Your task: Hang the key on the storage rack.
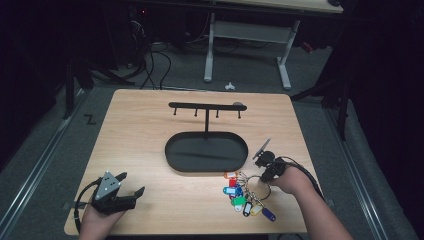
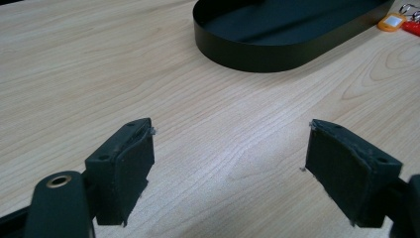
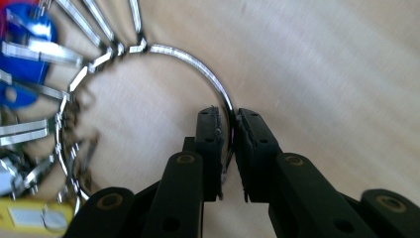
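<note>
A large metal key ring (image 3: 193,64) carries several keys with coloured tags (image 1: 245,197) and lies on the wooden table (image 1: 145,135) right of centre. My right gripper (image 3: 229,130) is shut on the wire of that ring (image 1: 258,180), its jaws pinching it from both sides. A black stand with an oval tray (image 1: 206,152) and a hook bar (image 1: 206,106) sits mid-table. My left gripper (image 1: 131,184) rests near the front left corner, open, with bare wood between its pads (image 2: 124,161). The oval tray (image 2: 287,29) lies ahead of it.
An orange tag (image 2: 391,22) peeks in at the top right of the left gripper view. Beyond the table stand a white desk frame (image 1: 247,47) and cables on a grey floor. Bare wood stretches across the table's left half.
</note>
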Motion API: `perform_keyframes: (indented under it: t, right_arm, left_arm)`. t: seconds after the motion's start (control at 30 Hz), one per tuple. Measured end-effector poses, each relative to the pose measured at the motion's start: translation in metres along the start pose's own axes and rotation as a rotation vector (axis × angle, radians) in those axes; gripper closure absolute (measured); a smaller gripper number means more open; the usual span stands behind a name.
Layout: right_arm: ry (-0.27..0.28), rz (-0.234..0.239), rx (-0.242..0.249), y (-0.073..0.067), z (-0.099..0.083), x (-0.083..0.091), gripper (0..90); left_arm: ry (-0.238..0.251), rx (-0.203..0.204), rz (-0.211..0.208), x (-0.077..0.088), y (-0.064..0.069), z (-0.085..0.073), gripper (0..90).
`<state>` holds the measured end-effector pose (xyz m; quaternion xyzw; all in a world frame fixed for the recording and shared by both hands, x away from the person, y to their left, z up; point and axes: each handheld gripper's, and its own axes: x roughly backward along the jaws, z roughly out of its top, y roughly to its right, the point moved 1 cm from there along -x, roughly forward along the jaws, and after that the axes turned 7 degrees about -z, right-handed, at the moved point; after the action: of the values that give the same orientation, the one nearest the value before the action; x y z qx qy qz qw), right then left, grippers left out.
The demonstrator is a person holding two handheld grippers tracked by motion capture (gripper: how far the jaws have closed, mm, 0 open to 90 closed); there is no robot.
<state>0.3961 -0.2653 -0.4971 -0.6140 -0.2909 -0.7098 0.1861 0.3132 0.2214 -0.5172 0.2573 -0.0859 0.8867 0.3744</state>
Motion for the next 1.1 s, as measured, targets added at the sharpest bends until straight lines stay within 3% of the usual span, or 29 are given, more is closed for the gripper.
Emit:
perform_keyframes:
  t: [0.1, 0.23, 0.27, 0.37, 0.4, 0.5, 0.7, 0.73, 0.83, 0.9, 1.03, 1.1]
  right_arm:
    - [-0.01, 0.008, 0.002, -0.003, -0.006, 0.001, 80.4]
    - [0.01, 0.014, 0.01, -0.006, -0.011, 0.004, 72.5]
    - [0.031, 0.015, -0.001, -0.006, -0.009, 0.005, 66.6]
    - [0.069, 0.035, 0.016, 0.0, -0.001, 0.002, 59.9]
    - [0.06, 0.049, -0.012, 0.0, 0.001, 0.002, 58.2]
    - [0.069, 0.06, -0.01, -0.002, 0.008, -0.002, 56.3]
    - [0.055, 0.055, 0.012, -0.007, 0.009, 0.0, 69.4]
    - [0.05, 0.054, 0.022, -0.009, 0.008, 0.0, 77.7]
    - [0.041, 0.056, 0.056, -0.011, 0.006, 0.001, 85.9]
    - [0.034, 0.056, 0.041, -0.012, 0.006, 0.001, 86.0]
    - [0.011, 0.058, 0.057, -0.016, 0.003, 0.002, 86.0]
    - [-0.004, 0.049, 0.089, -0.019, 0.003, 0.003, 86.0]
  left_arm:
    - [0.002, -0.001, 0.0, 0.0, 0.0, 0.0, 19.4]
    - [0.0, -0.002, -0.001, -0.001, 0.001, 0.0, 19.4]
    - [0.0, -0.003, -0.001, -0.001, 0.001, 0.0, 19.4]
    - [-0.005, -0.002, -0.004, -0.002, 0.001, 0.0, 19.4]
    - [-0.005, 0.0, -0.004, -0.002, 0.0, 0.0, 19.4]
    - [-0.001, 0.003, 0.0, -0.001, 0.0, -0.001, 19.4]
    - [0.0, 0.002, -0.001, 0.0, -0.001, -0.001, 19.4]
    - [-0.001, -0.005, -0.003, 0.0, 0.0, 0.0, 19.4]
    - [-0.001, -0.007, -0.006, -0.001, 0.001, 0.0, 19.4]
    - [-0.001, -0.008, -0.006, -0.001, 0.001, 0.0, 19.5]
    - [-0.002, -0.006, -0.008, -0.001, 0.001, 0.0, 19.5]
    - [-0.001, -0.007, -0.007, -0.001, 0.001, 0.0, 19.6]
